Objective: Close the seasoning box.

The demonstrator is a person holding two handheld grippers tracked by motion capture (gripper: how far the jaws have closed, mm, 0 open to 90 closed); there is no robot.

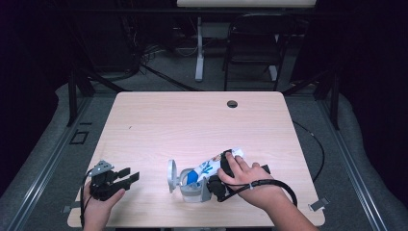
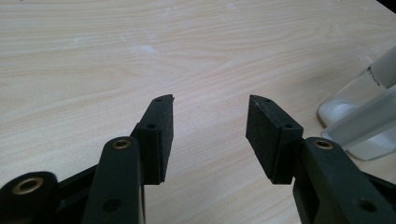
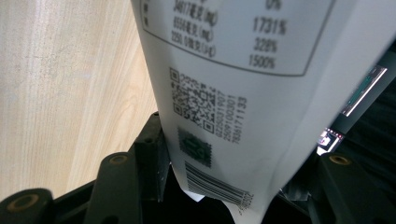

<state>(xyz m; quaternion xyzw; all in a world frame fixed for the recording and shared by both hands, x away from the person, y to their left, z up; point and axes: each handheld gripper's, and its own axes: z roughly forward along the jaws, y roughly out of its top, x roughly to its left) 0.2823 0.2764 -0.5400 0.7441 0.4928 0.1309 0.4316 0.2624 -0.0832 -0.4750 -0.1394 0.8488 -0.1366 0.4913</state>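
White printed pouch (image 1: 222, 162) with blue graphics lies slanted in the lower centre of the high view, its lower end at the mouth of a clear plastic jar (image 1: 191, 185) lying on its side; the jar's round flip lid (image 1: 172, 175) stands open to the left. Light wood table (image 1: 192, 120) is under all of it.

Right gripper (image 1: 217, 186) sits under the right hand (image 1: 240, 173), lower centre-right. In the right gripper view the pouch (image 3: 243, 93) runs up between the jaws: the left pad (image 3: 156, 154) touches its edge, the far pad is hidden behind the film. Looks like a wide clamp on the pouch.

Left gripper (image 1: 126, 177) is at lower left, well apart from the jar, jaws spread with nothing between the pads (image 2: 161, 140), only bare tabletop (image 2: 140, 46).

Step as I read it: feed the pouch's contents into the jar. To do it well:
- keep the grip firm, the film is slick
- bring the left gripper over to pin the jar, since it can roll
- keep the pouch mouth inside the jar rim before tilting
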